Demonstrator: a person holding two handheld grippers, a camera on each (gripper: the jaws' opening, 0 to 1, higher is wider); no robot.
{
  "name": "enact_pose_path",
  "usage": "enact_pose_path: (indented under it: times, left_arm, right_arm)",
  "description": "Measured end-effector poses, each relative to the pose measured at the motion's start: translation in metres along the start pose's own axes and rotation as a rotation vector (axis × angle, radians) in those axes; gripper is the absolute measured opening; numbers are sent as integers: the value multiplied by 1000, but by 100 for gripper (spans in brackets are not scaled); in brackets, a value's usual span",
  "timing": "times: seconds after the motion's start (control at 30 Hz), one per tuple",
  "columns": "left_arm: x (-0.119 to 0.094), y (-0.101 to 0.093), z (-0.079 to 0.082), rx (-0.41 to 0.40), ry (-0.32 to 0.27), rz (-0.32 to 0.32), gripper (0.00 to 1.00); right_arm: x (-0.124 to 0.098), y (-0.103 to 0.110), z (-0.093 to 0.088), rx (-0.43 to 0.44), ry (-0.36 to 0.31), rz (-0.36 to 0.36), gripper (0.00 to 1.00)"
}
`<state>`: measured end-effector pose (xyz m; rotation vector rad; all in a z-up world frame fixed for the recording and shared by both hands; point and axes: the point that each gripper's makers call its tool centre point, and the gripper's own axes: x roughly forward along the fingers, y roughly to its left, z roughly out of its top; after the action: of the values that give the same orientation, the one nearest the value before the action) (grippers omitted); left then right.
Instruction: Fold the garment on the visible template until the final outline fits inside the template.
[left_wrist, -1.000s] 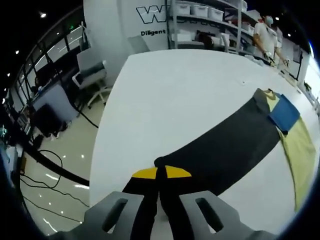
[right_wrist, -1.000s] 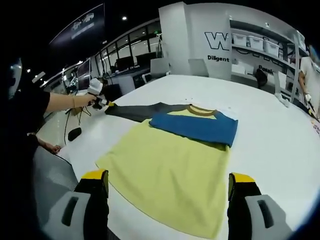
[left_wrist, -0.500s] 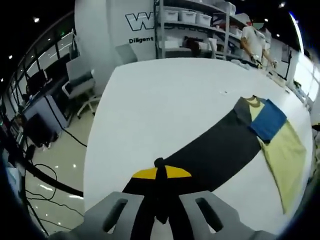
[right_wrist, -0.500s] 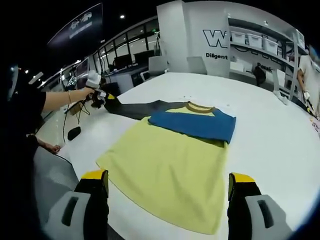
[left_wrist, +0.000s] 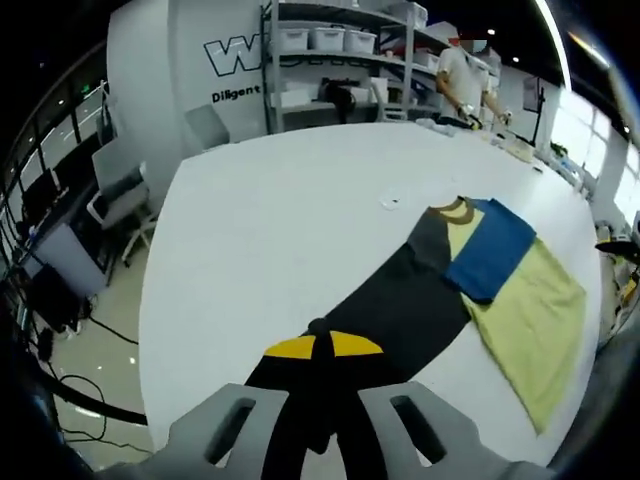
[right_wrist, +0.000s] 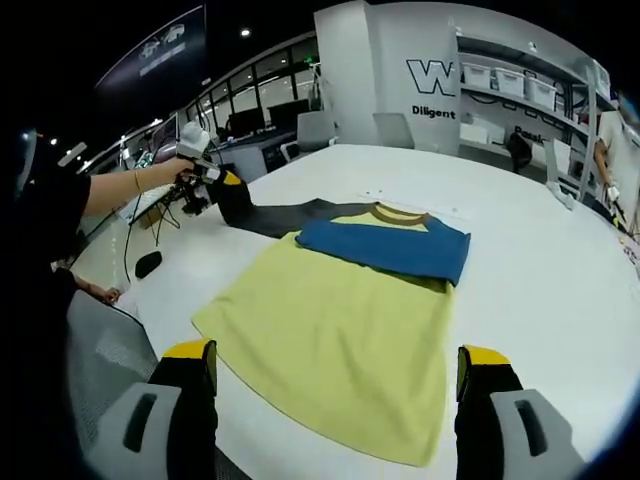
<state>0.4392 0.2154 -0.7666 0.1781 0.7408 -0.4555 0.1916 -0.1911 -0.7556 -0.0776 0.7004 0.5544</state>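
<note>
Yellow-green fabric forms the body of the garment (right_wrist: 340, 350), which lies flat on the white table (right_wrist: 540, 270). In the right gripper view we see a blue sleeve (right_wrist: 385, 248) folded across the chest, just below the brown collar (right_wrist: 398, 213). The dark grey sleeve (right_wrist: 285, 214) stretches out to the far left, away from the body. Its end is lifted off the table, where the left gripper (right_wrist: 205, 185) clamps it. A person's hand (right_wrist: 180, 168) holds that gripper, and the bare forearm runs back to a black sleeve at the left edge.

In the left gripper view we look along the same dark grey sleeve (left_wrist: 400, 310). The left gripper (left_wrist: 322, 350) has its two yellow-tipped jaws pressed together on the cuff, with the dark cloth squeezed between them. From there the sleeve runs to the right, toward the garment (left_wrist: 530, 330), which lies at the right side of the table (left_wrist: 270, 230).

The right gripper (right_wrist: 335, 375) hangs over the near hem of the garment with its jaws wide apart, and it grasps nothing. We cannot tell if the jaws touch the cloth.

Behind the table we see a white wall with large dark letters (right_wrist: 432, 77) and shelves with white bins (left_wrist: 325, 40). An office chair (left_wrist: 120, 190) stands on the floor at the left of the table.
</note>
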Motion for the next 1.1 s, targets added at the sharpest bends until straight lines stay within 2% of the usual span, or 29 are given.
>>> enact_pose_path:
  times: [0.1,0.2,0.3,0.53,0.8,1.1]
  left_arm:
    - [1,-13,10,34,-7,-30,0]
    - [3,-29,18,83,10,-50,0]
    - [5,-45,27,100,7,-77,0]
    - [11,-73,43,155,31,-97,0]
    - [17,-116,70,179,-12,-181,0]
    - [24,-160,92,248,-13,-221,0]
  right_arm:
    - [0,1,0,-1,0,1,99]
    - [0,2,1,-4,-1,3,99]
    - [0,1,1,-4,-1,3,99]
    - [-1,0,0,3,-2,4,99]
    - [0,0,-3,3,7,7,99]
    - [0,0,-4,2,11,11,99]
